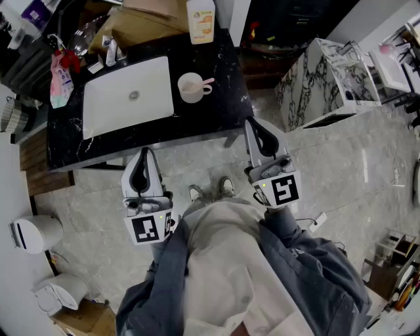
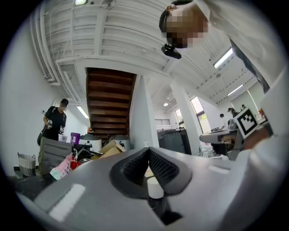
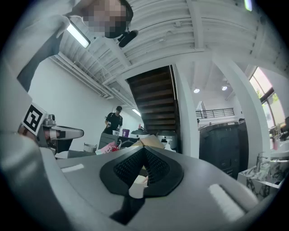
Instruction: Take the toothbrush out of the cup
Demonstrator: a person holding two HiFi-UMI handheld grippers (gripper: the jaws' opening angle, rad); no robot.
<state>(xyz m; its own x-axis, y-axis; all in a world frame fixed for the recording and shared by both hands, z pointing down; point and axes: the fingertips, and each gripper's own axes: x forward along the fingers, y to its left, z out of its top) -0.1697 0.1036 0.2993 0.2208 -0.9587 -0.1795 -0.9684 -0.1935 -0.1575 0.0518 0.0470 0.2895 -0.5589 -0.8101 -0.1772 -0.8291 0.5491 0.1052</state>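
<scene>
A white cup [image 1: 191, 88] stands on the black counter [image 1: 216, 108], just right of the white sink [image 1: 125, 98]. A pink toothbrush [image 1: 206, 83] leans out of the cup to the right. My left gripper [image 1: 146, 151] is shut and holds nothing; it hovers over the floor just short of the counter's front edge, below the sink. My right gripper [image 1: 249, 121], also shut and holding nothing, reaches the counter's front right corner, below and right of the cup. The cup [image 2: 155, 187] shows low behind the closed jaws in the left gripper view, and the cup [image 3: 137, 186] likewise in the right gripper view.
A soap bottle [image 1: 201, 20] stands at the counter's back, a faucet [image 1: 110, 50] and a pink pouch [image 1: 59, 79] left of the sink. A marble-patterned box [image 1: 315, 79] stands on the floor at right, white bins [image 1: 36, 233] at left. A person in black [image 2: 55, 122] stands far off.
</scene>
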